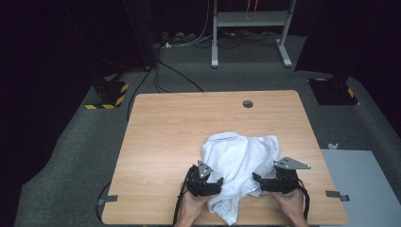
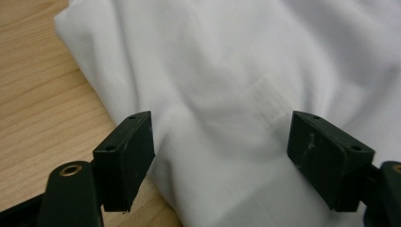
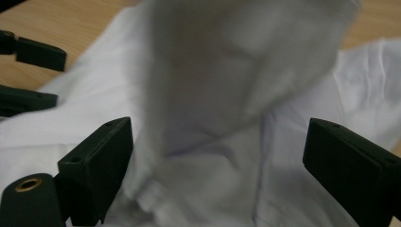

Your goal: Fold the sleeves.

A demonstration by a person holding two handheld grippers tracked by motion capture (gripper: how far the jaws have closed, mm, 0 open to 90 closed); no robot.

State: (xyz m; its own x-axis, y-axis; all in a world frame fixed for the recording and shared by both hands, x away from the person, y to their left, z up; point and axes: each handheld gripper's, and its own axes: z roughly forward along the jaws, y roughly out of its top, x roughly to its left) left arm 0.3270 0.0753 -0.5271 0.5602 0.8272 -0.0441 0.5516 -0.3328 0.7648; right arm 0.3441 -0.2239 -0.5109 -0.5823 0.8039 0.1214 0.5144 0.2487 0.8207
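Left hand-held gripper (image 2: pixel 220 161) jaws apart | right hand-held gripper (image 3: pixel 217 175) jaws apart | white shirt (image 1: pixel 241 158) bunched between both, touching | counter (image 1: pixel 165 123)

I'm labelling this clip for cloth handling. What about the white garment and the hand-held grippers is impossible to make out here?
- White garment: bunched folds hide its type and sleeves, high view.
- Its near edge: blurred, right gripper view.
- Left hand-held gripper: jaws open over cloth; contact unclear.
- Right hand-held gripper: jaws apart; raised fold blurs what lies between.
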